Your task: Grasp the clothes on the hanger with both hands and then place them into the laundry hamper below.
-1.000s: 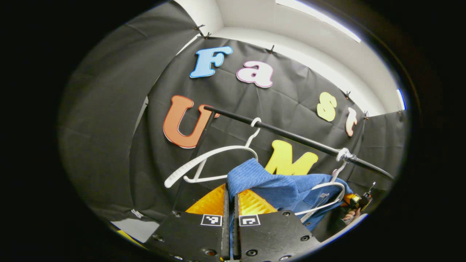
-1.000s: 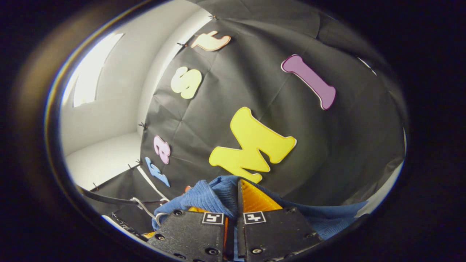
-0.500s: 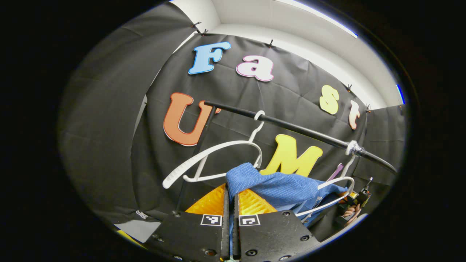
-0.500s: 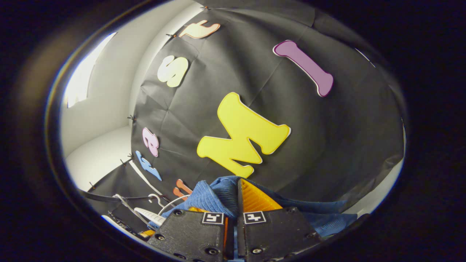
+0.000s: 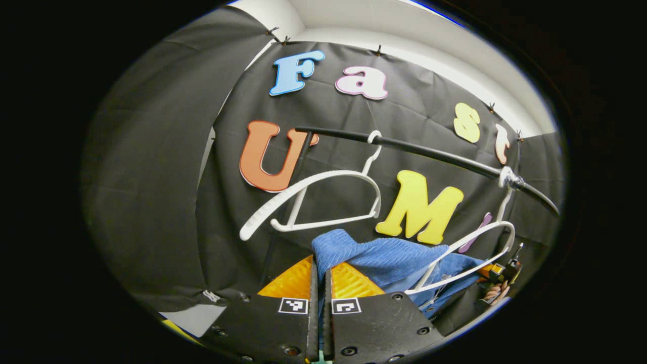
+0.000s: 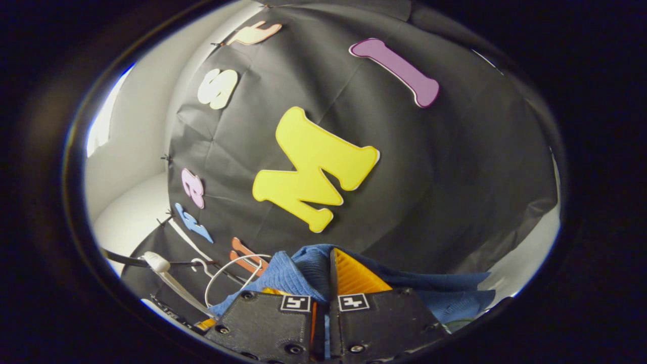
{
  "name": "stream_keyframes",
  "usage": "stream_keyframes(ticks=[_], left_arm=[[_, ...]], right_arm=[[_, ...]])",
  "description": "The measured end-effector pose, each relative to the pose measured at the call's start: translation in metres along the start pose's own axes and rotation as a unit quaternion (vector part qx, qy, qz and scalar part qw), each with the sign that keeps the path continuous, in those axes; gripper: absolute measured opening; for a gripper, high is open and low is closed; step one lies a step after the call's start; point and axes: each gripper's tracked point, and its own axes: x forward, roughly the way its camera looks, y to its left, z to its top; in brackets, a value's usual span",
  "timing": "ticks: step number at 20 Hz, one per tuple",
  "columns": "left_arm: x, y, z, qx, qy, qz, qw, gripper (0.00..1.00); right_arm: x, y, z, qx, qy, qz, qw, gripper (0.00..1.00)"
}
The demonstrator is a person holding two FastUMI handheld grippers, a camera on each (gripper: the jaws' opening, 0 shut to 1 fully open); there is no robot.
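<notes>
My left gripper [image 5: 319, 265] is shut on a fold of the blue knit garment [image 5: 384, 255], which stretches to the right, away from it. The cloth passes under the arm of a white hanger [image 5: 465, 255] at the lower right. Beyond it, the other gripper [image 5: 498, 275] and a hand holding it show small at the right edge. In the right gripper view, my right gripper [image 6: 328, 265] is shut on the blue garment [image 6: 298, 273], which bunches over the left finger and trails to the right. The hamper is hidden.
A black rail [image 5: 429, 151] runs across the left gripper view, with a bare white hanger [image 5: 313, 202] hooked on it left of centre. The rail [image 6: 126, 260] and a hanger hook [image 6: 162, 265] show at the lower left of the right gripper view.
Both grippers have come down with the garment: rail and hangers sit higher in the left gripper view. The cloth has slid off the right hanger, whose arm now lies bare across it.
</notes>
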Motion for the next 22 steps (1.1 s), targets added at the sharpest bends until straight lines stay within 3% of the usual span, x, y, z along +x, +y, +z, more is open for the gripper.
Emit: stream_keyframes(ticks=[11, 22], left_arm=[[-0.019, 0.030, -0.048, -0.017, 0.034, 0.029, 0.999, 0.03], [-0.048, 0.031, -0.104, -0.015, 0.083, 0.022, 0.996, 0.03]], right_arm=[[-0.013, -0.029, -0.059, -0.002, 0.046, -0.031, 0.998, 0.07], [-0.041, -0.030, -0.111, -0.021, 0.085, -0.041, 0.995, 0.07]])
